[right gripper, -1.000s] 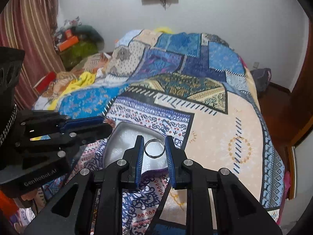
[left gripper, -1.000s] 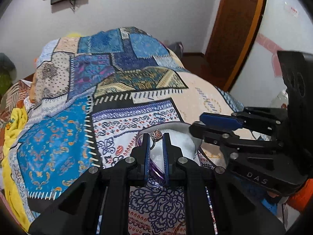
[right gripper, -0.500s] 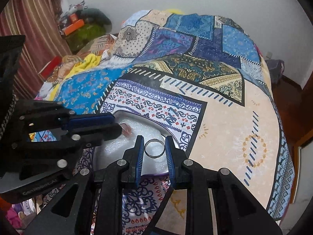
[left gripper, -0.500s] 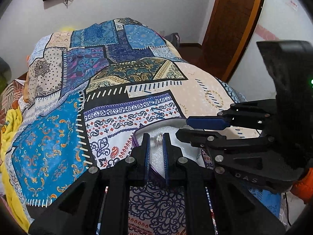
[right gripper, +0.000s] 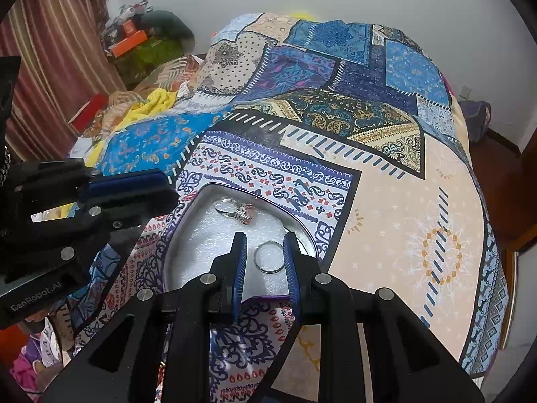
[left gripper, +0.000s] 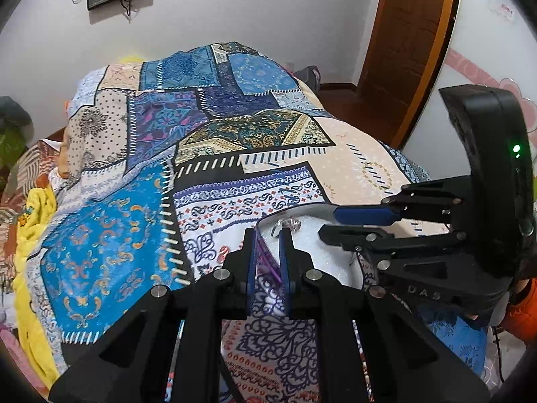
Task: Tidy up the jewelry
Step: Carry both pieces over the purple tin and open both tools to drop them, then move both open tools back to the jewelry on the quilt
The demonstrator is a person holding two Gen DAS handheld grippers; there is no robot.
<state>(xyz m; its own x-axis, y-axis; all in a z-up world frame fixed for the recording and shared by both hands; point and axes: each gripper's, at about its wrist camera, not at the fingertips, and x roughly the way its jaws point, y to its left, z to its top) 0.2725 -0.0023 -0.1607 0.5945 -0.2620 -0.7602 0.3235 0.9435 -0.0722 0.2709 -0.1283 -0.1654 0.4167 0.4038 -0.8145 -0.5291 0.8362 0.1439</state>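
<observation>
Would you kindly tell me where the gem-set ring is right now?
In the right wrist view, the gem-set ring lies on the white padding at the far end of the jewelry tray, beyond the plain silver ring held in the right gripper.

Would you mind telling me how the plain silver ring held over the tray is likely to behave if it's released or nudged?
The plain ring looks thin, round and rigid, so it would probably roll or slide. The tray's white padded lining may damp that. Pinched by the right gripper at two edge points only, it could slip.
</observation>
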